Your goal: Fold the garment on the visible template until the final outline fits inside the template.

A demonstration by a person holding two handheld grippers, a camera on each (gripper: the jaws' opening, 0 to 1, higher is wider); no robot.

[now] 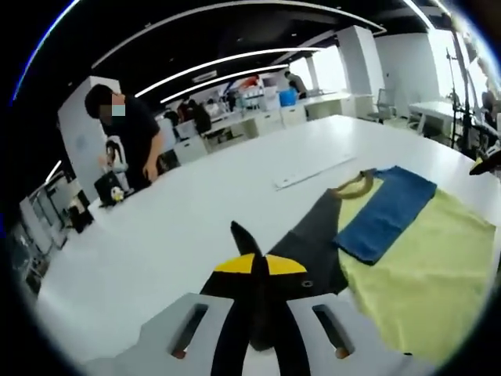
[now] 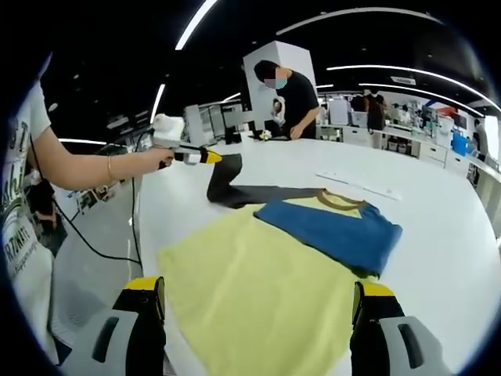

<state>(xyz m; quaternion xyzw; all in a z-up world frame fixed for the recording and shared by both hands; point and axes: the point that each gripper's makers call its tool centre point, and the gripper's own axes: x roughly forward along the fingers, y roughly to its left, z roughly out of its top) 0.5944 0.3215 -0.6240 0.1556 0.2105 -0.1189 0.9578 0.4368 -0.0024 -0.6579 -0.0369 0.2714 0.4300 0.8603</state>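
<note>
Because your left tool (image 2: 205, 156) pinches the dark sleeve (image 2: 235, 190) lifted off the surface (image 2: 438, 235), ready to fold inward, your right tool (image 2: 257, 313) waits wide above the yellow shirt (image 2: 258, 290).

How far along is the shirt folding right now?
Partly done. The blue sleeve already lies folded across the yellow body. In hand: the left claw is shut on the dark sleeve, lifting it off the white table. The right claw is open. Left: lay that sleeve in, then fold the body.
</note>
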